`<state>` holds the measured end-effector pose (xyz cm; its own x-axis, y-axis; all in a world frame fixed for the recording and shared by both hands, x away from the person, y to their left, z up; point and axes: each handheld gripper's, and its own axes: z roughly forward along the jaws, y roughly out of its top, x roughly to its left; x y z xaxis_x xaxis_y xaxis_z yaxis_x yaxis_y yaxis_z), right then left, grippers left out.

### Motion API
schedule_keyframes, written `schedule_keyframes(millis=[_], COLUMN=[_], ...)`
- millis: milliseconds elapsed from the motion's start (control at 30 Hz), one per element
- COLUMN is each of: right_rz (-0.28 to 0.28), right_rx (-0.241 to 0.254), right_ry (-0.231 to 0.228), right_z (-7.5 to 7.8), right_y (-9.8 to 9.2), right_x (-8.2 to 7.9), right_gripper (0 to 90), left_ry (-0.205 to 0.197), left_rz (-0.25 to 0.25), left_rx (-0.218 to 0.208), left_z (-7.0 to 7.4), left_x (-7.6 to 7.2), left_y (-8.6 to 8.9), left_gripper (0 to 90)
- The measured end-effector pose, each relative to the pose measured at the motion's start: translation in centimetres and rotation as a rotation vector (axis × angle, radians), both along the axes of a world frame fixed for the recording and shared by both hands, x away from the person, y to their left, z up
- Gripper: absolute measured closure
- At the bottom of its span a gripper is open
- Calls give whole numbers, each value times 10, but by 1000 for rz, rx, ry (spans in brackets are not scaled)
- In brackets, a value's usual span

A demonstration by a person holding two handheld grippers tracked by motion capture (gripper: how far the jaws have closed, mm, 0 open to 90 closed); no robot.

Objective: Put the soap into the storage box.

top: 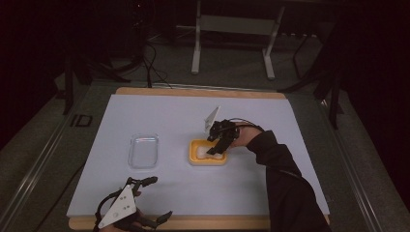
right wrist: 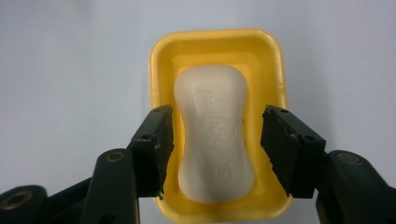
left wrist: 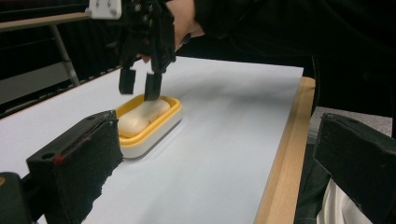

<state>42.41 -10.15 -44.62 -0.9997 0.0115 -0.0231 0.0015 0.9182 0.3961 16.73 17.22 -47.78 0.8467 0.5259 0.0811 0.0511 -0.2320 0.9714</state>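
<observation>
A pale waisted soap bar [right wrist: 215, 135] lies flat in a yellow dish [right wrist: 215, 36] with a white base, right of the table's middle [top: 208, 162]. My right gripper [right wrist: 217, 126] hangs straight over it, pointing down, its two pads either side of the bar's waist with a gap on each side, so it is open. From the left gripper view, the right gripper [left wrist: 139, 88] has its tips just above the dish rim [left wrist: 154, 133]. My left gripper [top: 162, 196] rests at the near left edge, jaws wide open and holding nothing.
A clear plastic tray [top: 143, 151] sits left of the dish on the white sheet [top: 169, 116] covering the wooden table. The table's wooden front edge [left wrist: 285, 163] runs beside the left gripper. A metal stand [top: 232, 29] is on the floor behind the table.
</observation>
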Motion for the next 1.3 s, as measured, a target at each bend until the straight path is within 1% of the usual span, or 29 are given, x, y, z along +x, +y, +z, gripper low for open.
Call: schedule_keyframes(millis=[100,167,200,267,300,333,367,400,467,500,533,567,600,633,667,700,767,800,867,900,933,1000,1033,1067,1100,1133,1167,1200,1300], right_rz=[-16,-18,-19,-49,-79,-96,-96,-135,-167,-188,-201,-201,-223,-223,-239,-271,-302,-302,-341,-364,-408,-446,-459,-459,-487,-487,-508,-521,-522], right_rx=[21,31,38,44,48,54,54,62,72,70,62,62,45,45,45,54,68,68,67,66,68,69,75,75,80,80,87,90,99], right_ry=[-15,-12,-5,-7,-17,-32,-32,-35,-42,-37,-33,-33,-46,-46,-52,-47,-36,-36,-60,-59,-77,-63,-68,-68,-62,-62,-67,-57,-58], right_z=[5,7,9,12,14,15,15,18,19,19,19,19,17,17,17,18,18,18,18,18,17,16,15,15,13,13,11,10,8], right_y=[-7,-10,-13,-20,-24,-26,-26,-31,-35,-37,-38,-38,-40,-40,-41,-44,-47,-47,-49,-51,-54,-59,-62,-62,-67,-67,-72,-75,-79], right_x=[-2,-2,-3,-5,-5,-6,-6,-5,-7,-8,-8,-8,-10,-10,-11,-11,-11,-11,-13,-14,-16,-19,-21,-21,-23,-23,-26,-28,-31], right_gripper=[429,431,427,406,383,366,366,333,309,251,198,198,155,155,134,134,132,132,129,130,132,131,129,129,127,127,123,123,113], left_ry=[3,6,15,14,14,13,13,12,13,15,15,15,14,13,14,14,15,15,16,17,17,17,18,18,19,19,19,19,19], left_rz=[2,0,-5,-3,-2,1,1,2,5,5,5,5,6,6,6,6,5,5,4,4,5,4,5,5,3,3,4,5,4], left_rx=[2,2,2,3,1,1,1,1,0,1,1,3,3,2,1,0,3,3,1,2,2,-1,-1,1,-2,-2,-2,0,0], left_z=[0,0,-1,-1,-1,-1,-1,-1,-1,-1,-1,-1,-1,-1,-1,-1,-1,-1,-1,-1,-1,-1,-1,-1,-1,-1,-1,-1,-1], left_x=[0,0,1,1,1,1,1,1,1,2,2,2,2,2,2,2,2,2,2,2,2,2,2,2,2,2,2,2,2], left_y=[0,0,-1,-1,-1,-1,-1,0,0,0,0,0,0,0,0,0,0,0,0,0,0,0,0,0,0,0,0,0,0], left_gripper=[11,11,11,11,11,11,11,11,11,11,11,11,11,11,11,11,11,11,11,11,11,11,11,11,11,11,11,11,11])
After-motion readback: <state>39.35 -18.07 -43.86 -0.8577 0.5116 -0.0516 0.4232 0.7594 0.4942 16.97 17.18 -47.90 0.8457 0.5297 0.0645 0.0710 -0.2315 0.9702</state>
